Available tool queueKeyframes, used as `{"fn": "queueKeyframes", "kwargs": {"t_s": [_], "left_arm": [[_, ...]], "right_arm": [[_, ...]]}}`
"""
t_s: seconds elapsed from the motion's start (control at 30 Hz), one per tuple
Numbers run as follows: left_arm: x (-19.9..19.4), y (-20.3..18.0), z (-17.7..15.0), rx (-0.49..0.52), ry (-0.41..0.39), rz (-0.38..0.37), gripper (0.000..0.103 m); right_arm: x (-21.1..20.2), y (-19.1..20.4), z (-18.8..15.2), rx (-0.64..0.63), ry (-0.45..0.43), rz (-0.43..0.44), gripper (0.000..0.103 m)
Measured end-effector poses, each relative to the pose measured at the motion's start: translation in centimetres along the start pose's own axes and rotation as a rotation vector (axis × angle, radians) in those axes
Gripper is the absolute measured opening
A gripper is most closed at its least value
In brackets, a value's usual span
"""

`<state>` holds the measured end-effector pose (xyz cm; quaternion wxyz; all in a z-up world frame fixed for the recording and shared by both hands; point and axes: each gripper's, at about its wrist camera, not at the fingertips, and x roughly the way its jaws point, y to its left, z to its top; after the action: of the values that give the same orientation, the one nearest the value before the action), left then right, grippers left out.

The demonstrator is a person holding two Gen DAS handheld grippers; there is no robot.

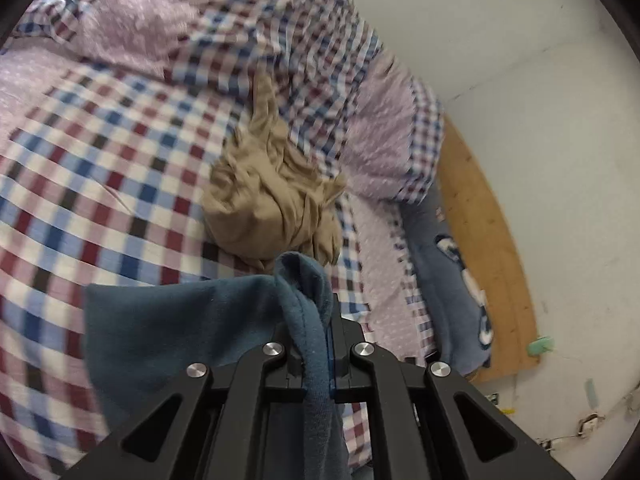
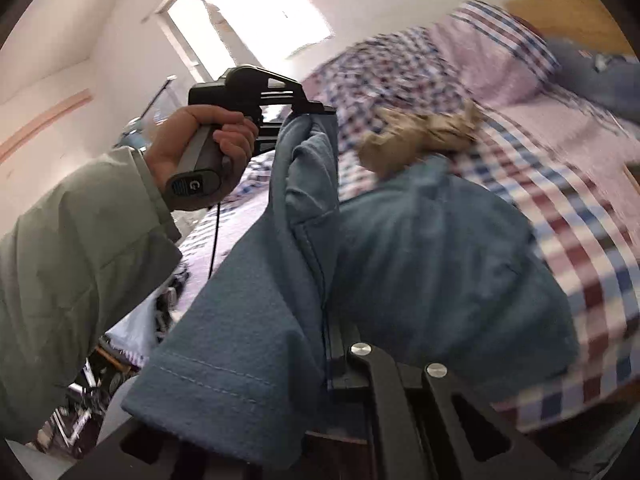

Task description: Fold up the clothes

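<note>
A blue shirt [image 1: 168, 320] hangs over the checked bed, pinched by both grippers. My left gripper [image 1: 316, 312] is shut on a bunched fold of the blue shirt, which drapes down to the left. In the right wrist view my right gripper [image 2: 330, 344] is shut on the same blue shirt [image 2: 420, 264], whose hemmed sleeve falls at lower left. Farther off in that view, the left gripper [image 2: 314, 114] grips another edge of the shirt, held by a hand [image 2: 188, 140] in a pale green sleeve. A crumpled tan garment [image 1: 276, 192] lies on the bed beyond.
The bed carries a red, blue and white checked cover [image 1: 100, 168] and a lilac pillow [image 1: 380, 144] near the wooden headboard [image 1: 484, 240]. A blue printed blanket [image 1: 452, 288] lies along the wall side. Clutter sits on the floor [image 2: 100, 392] beside the bed.
</note>
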<state>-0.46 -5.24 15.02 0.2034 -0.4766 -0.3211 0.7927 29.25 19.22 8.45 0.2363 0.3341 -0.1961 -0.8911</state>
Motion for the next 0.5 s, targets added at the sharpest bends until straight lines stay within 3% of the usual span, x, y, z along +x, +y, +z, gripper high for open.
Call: {"fn": "queueKeyframes", "kwargs": {"t_s": [0.2, 0.5], "left_arm": [[7.5, -1.1, -0.6, -0.021, 0.044, 0.097, 0.005], [13.2, 0.8, -0.3, -0.095, 0.043, 0.211, 0.005]], "right_arm": [[0.4, -5.6, -0.5, 0.125, 0.016, -0.051, 0.003], [1.1, -10.5, -1.3, 0.230, 0.059, -0.150, 0.005]]}}
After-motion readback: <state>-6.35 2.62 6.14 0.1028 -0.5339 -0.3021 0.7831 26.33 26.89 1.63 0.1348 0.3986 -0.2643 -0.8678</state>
